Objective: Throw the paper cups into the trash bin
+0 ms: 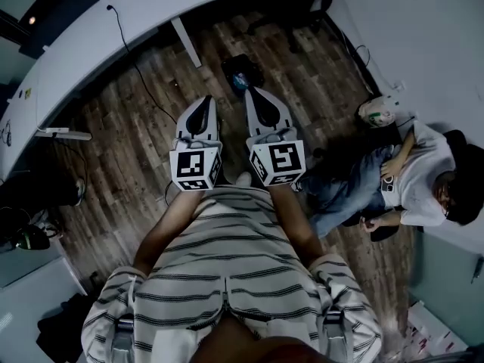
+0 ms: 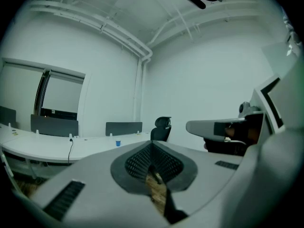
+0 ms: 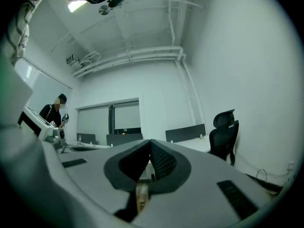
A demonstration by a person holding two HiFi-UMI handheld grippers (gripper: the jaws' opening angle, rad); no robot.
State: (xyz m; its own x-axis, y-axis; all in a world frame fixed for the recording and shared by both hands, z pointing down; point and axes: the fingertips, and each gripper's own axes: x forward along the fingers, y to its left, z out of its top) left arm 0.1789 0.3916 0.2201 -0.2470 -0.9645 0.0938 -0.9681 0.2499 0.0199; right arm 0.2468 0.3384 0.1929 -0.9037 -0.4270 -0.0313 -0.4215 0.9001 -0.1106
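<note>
An office with white walls, a wood-plank floor (image 1: 151,127) and a long curved white table (image 1: 113,21) that sweeps from 9 o'clock round to 12 in the head view. One small blue cup (image 2: 118,143) stands upright on that table, far off at the top edge of the head view at 12 o'clock, well apart from both tools. On the floor just past the tool tips, also toward 12 o'clock, sits a dark container (image 1: 240,72) with something bluish inside (whether it is the bin I cannot tell).

The left tool (image 1: 206,104) and the right tool (image 1: 255,97) are held side by side, pointing level toward 12 o'clock. Each has its jaws pressed together with nothing between them.

A black cable (image 1: 130,48) trails off the table down to the floor at 11 o'clock. A black office chair (image 2: 161,127) stands behind the table. At 3 o'clock a seated person (image 1: 423,180) in a light top leans by the wall. In the right gripper view, another person (image 3: 54,110) in dark clothes stands at 9 o'clock.
</note>
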